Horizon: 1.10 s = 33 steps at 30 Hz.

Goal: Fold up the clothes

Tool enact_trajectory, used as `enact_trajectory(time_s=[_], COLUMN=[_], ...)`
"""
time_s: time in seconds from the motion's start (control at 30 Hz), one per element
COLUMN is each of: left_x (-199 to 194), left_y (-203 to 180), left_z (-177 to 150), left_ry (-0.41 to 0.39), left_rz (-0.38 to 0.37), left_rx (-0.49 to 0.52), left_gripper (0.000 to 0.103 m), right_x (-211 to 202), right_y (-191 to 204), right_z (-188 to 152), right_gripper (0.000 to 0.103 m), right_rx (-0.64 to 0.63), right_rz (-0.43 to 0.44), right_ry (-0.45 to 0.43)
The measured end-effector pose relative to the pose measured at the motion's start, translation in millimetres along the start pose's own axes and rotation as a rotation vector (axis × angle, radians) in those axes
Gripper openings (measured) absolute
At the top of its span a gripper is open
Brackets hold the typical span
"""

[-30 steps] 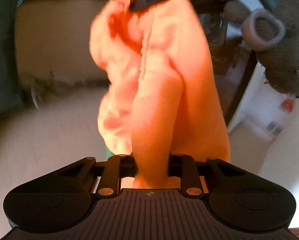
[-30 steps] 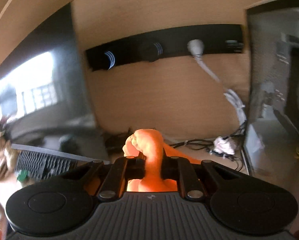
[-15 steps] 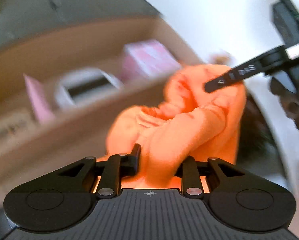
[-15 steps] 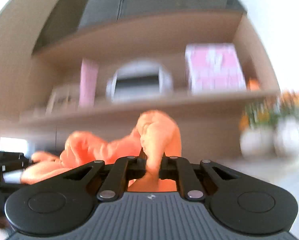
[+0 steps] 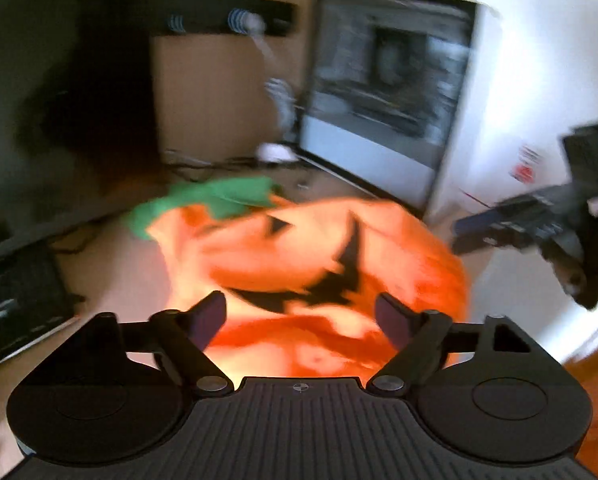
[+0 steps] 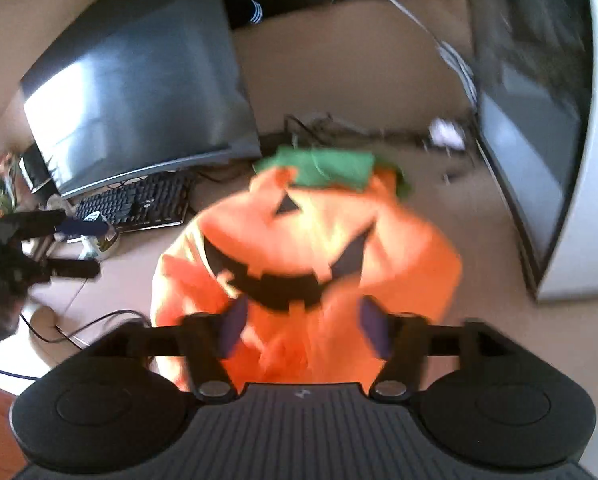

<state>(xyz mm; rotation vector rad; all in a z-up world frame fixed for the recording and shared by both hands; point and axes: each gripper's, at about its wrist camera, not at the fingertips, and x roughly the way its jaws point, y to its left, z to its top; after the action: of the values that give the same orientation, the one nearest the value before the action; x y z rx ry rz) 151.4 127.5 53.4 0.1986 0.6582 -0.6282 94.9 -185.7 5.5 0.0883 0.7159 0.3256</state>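
Observation:
An orange pumpkin-face garment [image 5: 311, 264] with a black grin and a green collar [image 5: 215, 198] lies bunched on the beige desk, blurred by motion. It also shows in the right wrist view [image 6: 311, 256]. My left gripper [image 5: 301, 314] is open, its fingers spread just in front of the cloth and holding nothing. My right gripper [image 6: 305, 326] is open too, fingers either side of the garment's near edge. The right gripper's body shows at the right of the left wrist view [image 5: 555, 220].
A computer case with a glass side [image 5: 387, 92] stands at the right. A dark monitor [image 6: 139, 84] and a black keyboard [image 6: 135, 204] are at the left. Cables [image 6: 79, 332] trail on the desk [image 6: 479, 264].
Both grippers held the orange garment up in the air and swung it. Now both have opened and the garment has dropped onto the desk, face up.

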Motion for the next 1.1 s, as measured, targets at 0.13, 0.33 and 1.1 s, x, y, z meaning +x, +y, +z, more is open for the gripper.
enact_trajectory(time_s=[0.13,0.33,1.1], left_x=[4,15,168], left_y=[20,18,-144], left_z=[12,29,9], left_ry=[0.051,0.083,0.263], left_rz=[0.19,0.165,0.098], left_rx=[-0.029,-0.076,0.368], left_gripper=[0.093,0.094,0.096], right_x=[38,96,33], right_y=[38,57,25], right_z=[6,-37,-23], right_gripper=[0.068,0.065,0.055], right_rx=[-0.348,-0.811,-0.648], right_rz=[-0.102,-0.296,-0.417], right_ry=[0.072,0.232,-0.012])
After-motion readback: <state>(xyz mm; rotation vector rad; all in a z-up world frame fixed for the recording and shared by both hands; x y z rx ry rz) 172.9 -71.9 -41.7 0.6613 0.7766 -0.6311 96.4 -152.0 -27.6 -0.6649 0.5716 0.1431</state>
